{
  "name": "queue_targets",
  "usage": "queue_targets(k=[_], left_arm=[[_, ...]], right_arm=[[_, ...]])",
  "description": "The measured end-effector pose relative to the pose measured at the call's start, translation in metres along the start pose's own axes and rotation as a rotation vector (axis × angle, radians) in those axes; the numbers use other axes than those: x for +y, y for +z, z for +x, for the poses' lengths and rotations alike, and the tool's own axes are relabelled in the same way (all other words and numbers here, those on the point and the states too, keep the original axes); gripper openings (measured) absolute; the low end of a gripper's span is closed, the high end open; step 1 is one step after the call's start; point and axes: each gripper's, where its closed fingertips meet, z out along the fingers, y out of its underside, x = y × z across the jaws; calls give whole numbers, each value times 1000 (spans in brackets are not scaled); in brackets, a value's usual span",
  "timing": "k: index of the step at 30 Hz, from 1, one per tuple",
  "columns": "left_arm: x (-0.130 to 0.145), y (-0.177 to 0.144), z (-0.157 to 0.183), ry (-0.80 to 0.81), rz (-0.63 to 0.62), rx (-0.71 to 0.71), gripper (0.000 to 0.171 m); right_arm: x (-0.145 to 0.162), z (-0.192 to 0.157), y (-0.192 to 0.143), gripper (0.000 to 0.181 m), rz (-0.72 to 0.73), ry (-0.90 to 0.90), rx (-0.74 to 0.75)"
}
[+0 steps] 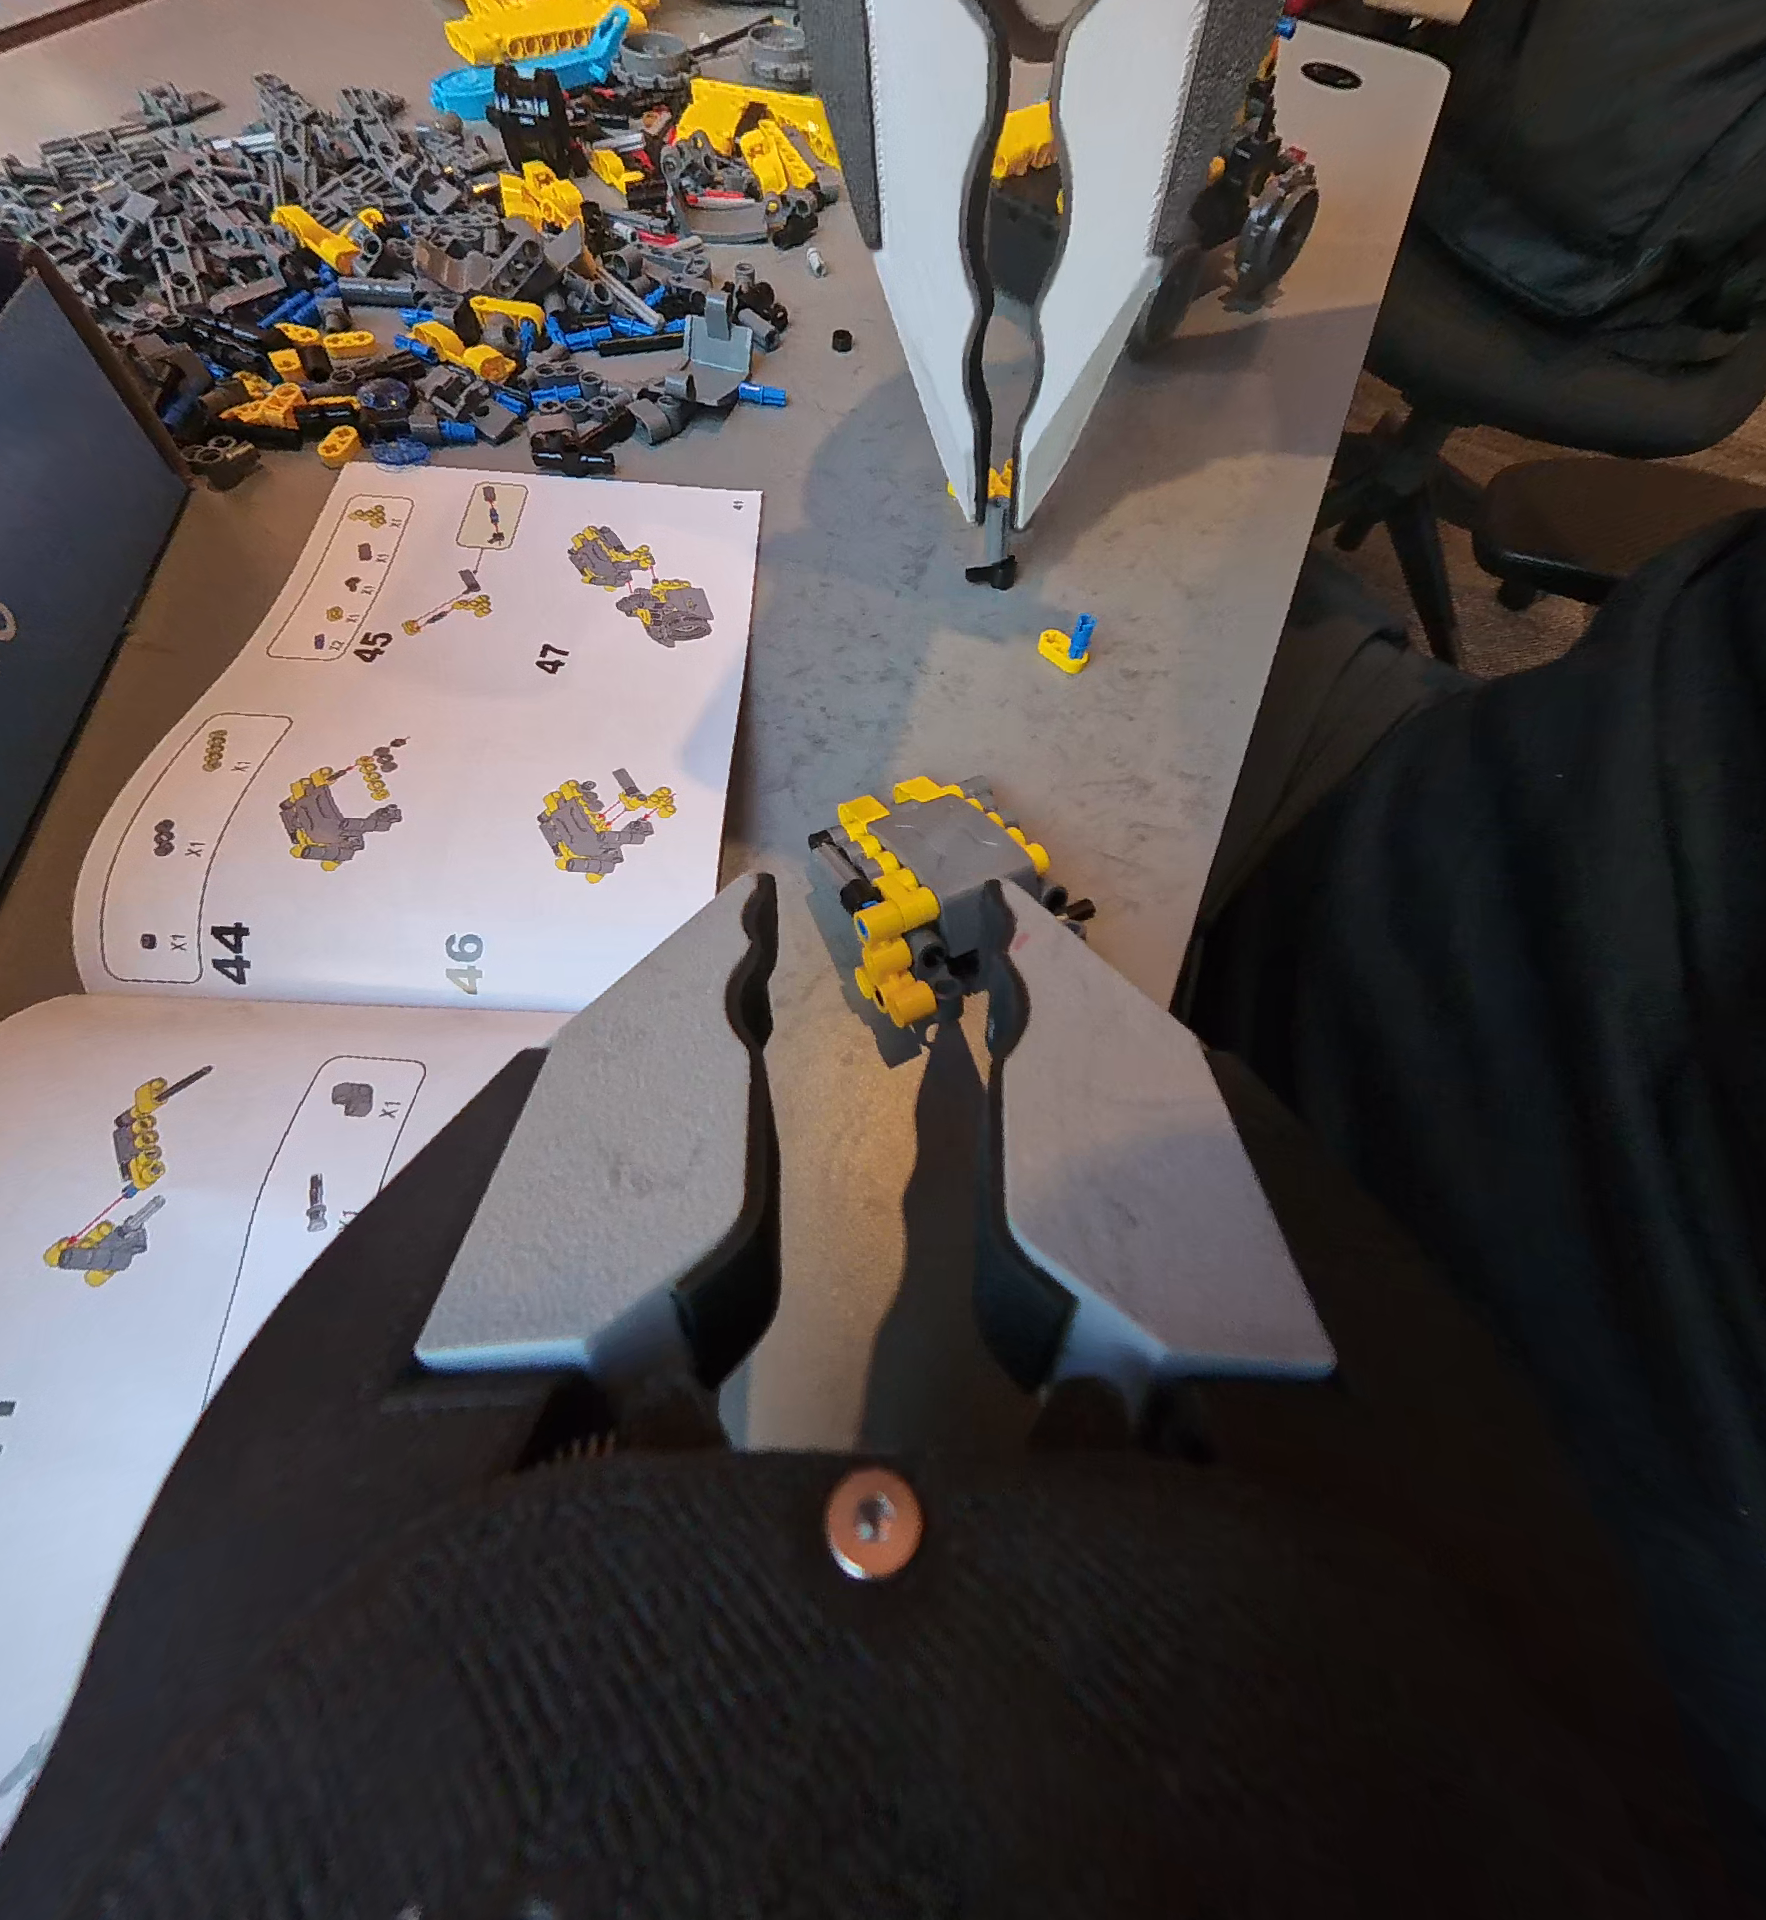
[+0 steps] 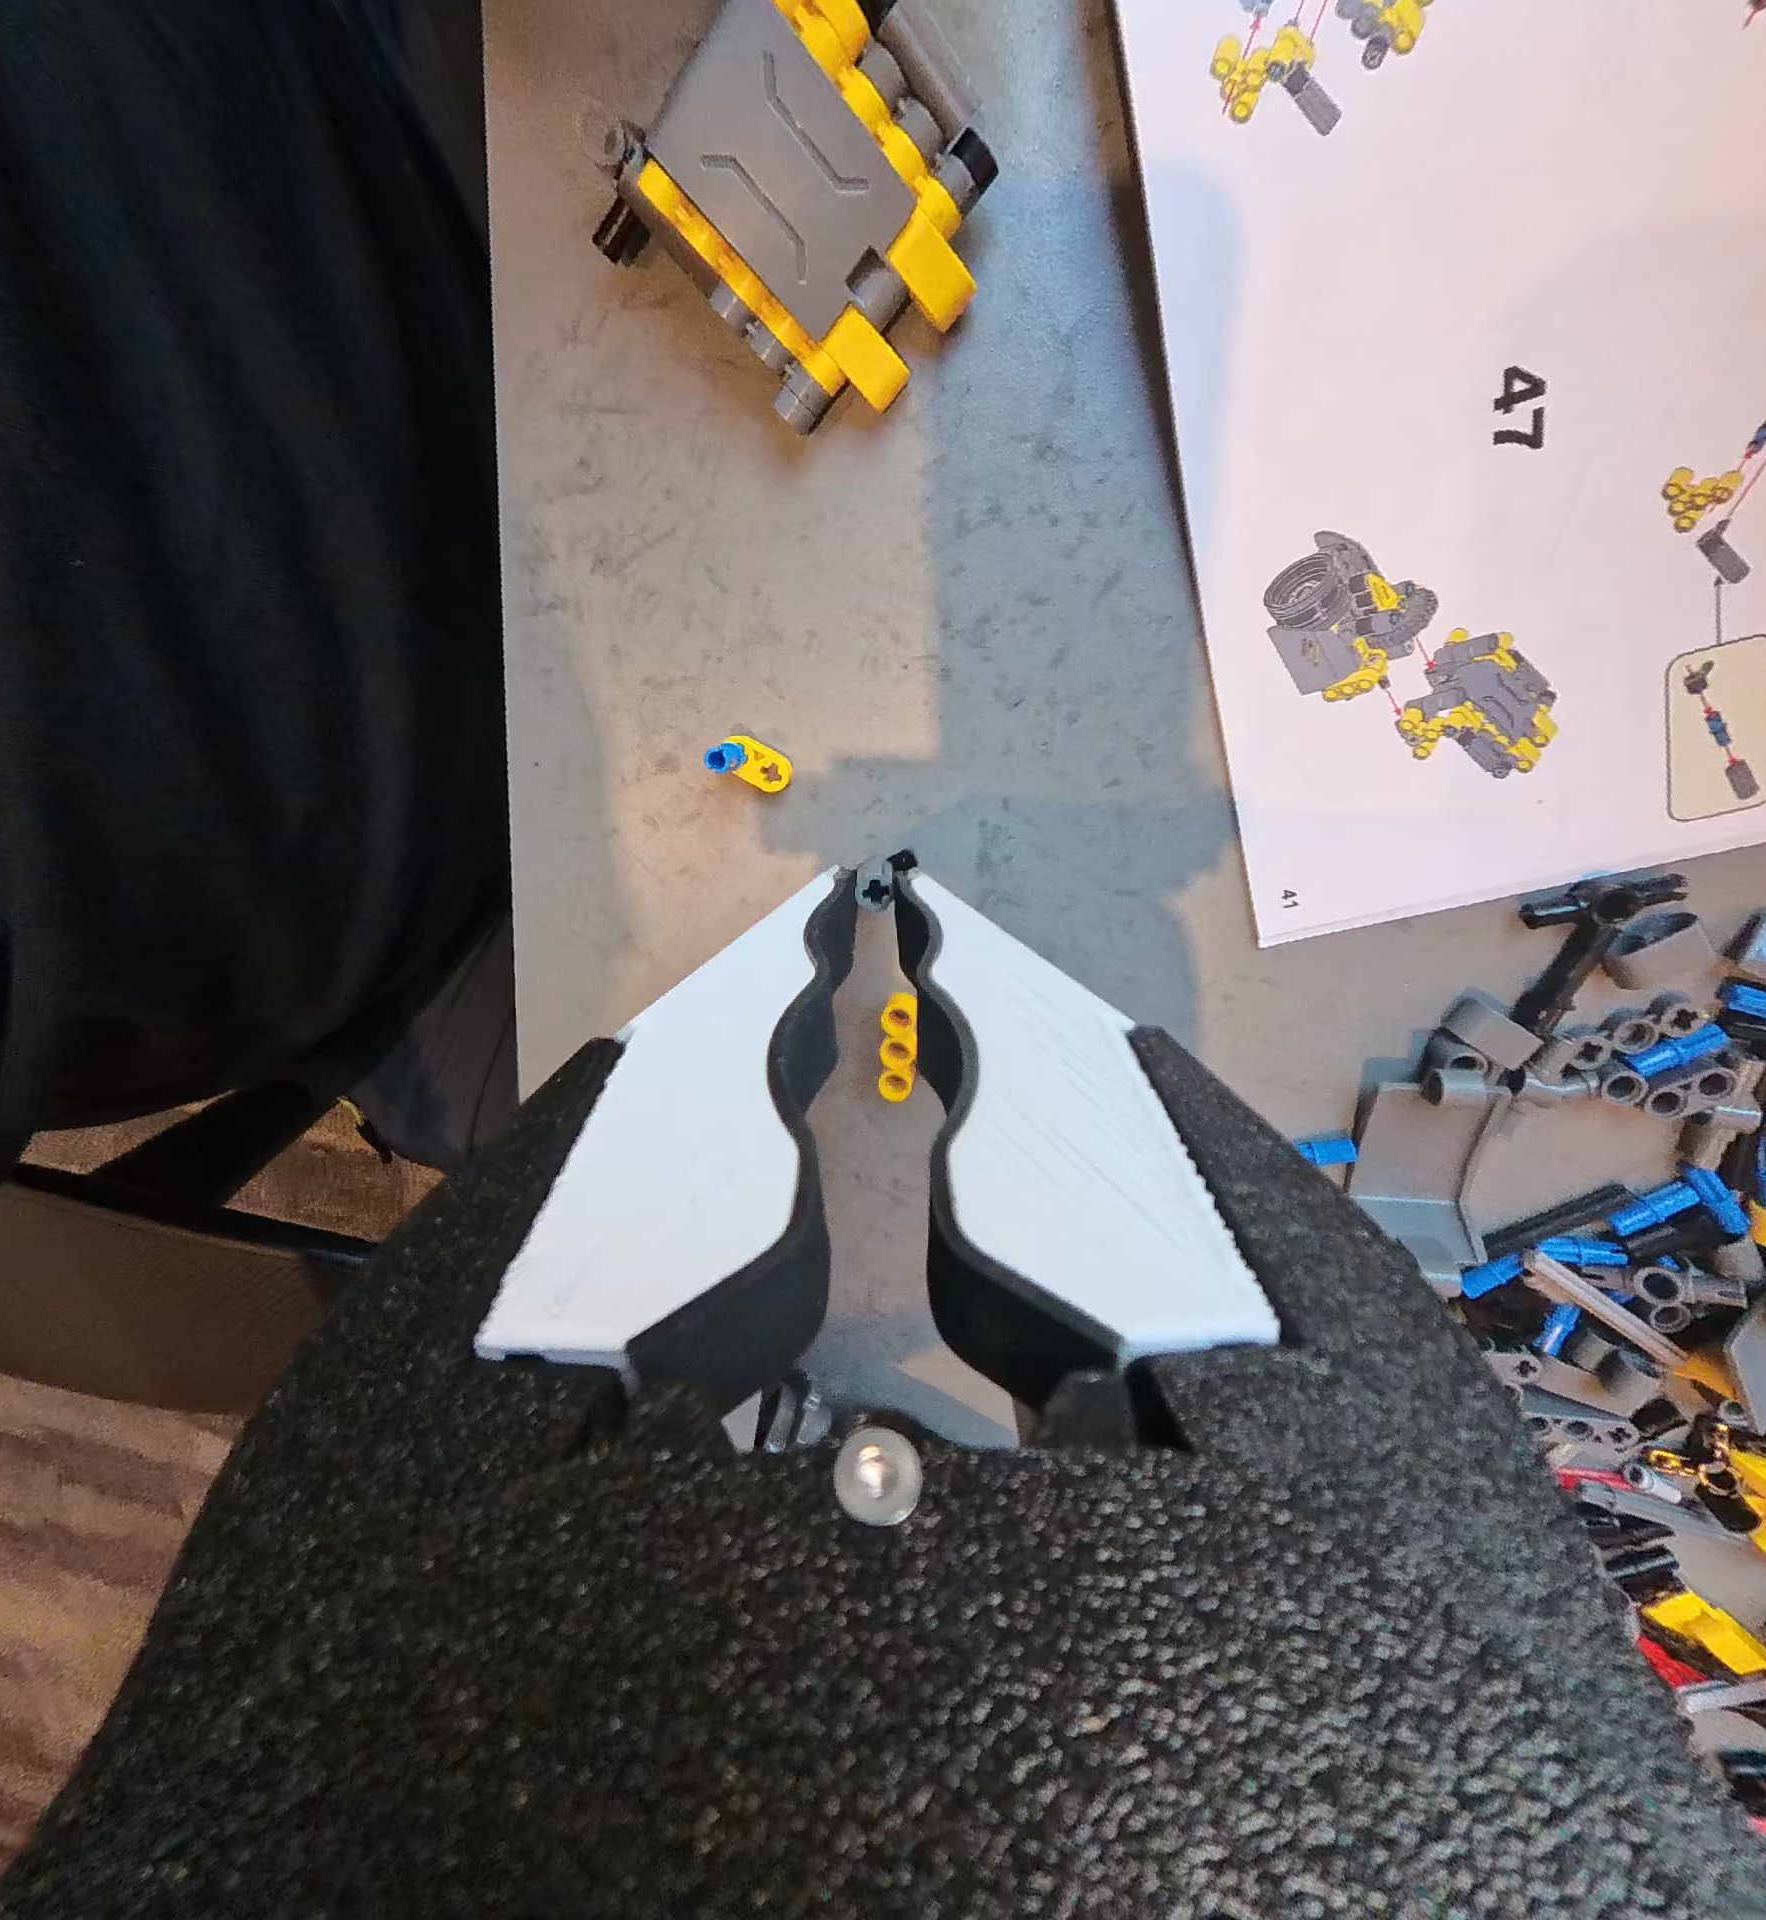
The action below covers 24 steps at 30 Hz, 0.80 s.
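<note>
Left tool (image 1: 884, 914) spread, yellow-grey assembly (image 1: 936, 883) at tips; right tool (image 2: 874, 883) pinching grey axle (image 2: 874, 891).

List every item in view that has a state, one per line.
left gripper: open, one finger against the yellow-grey assembly
yellow-grey assembly: partly built, lying on the table
right gripper: shut on a grey axle
instruction booklet: open, flat
yellow piece with blue pin: lying loose
</note>
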Motion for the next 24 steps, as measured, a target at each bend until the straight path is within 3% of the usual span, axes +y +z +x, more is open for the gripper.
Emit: queue_targets(k=[8,24], left_arm=[[-1,-1,0,0,5,1,37],[-2,3,-3,-39,2,19,34]], right_arm=[[-8,4,-8,6,157,81,41],[-28,26,-20,6,669,355,222]])
